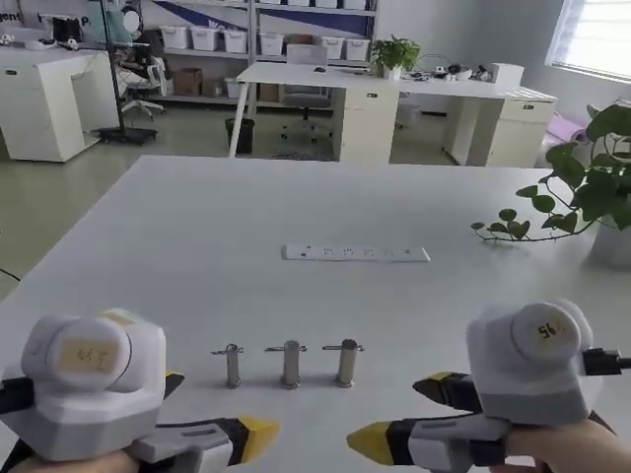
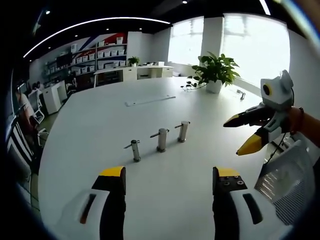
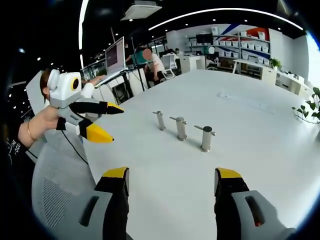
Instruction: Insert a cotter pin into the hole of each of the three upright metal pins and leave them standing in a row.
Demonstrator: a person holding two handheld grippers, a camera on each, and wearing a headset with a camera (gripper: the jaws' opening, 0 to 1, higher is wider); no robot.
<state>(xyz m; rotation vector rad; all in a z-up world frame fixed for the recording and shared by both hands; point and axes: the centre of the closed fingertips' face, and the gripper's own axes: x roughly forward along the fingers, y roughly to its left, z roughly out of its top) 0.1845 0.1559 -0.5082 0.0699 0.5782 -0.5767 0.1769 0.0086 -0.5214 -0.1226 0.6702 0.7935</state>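
Three upright metal pins stand in a row on the white table, each with a cotter pin through its top: the left pin [image 1: 233,364], the middle pin [image 1: 290,362] and the right pin [image 1: 346,361]. They appear again ahead of the left gripper as pins [image 2: 161,139] and ahead of the right gripper as pins [image 3: 181,128]. My left gripper [image 1: 212,419] is open near the front edge, left of the row, holding nothing. My right gripper [image 1: 399,414] is open on the other side, also holding nothing. Both sit short of the pins, apart from them.
A white power strip [image 1: 356,253] lies further back on the table. A potted plant [image 1: 592,187] stands at the right edge. Desks, shelves with bins and chairs fill the room behind. A person sits at a monitor in the right gripper view.
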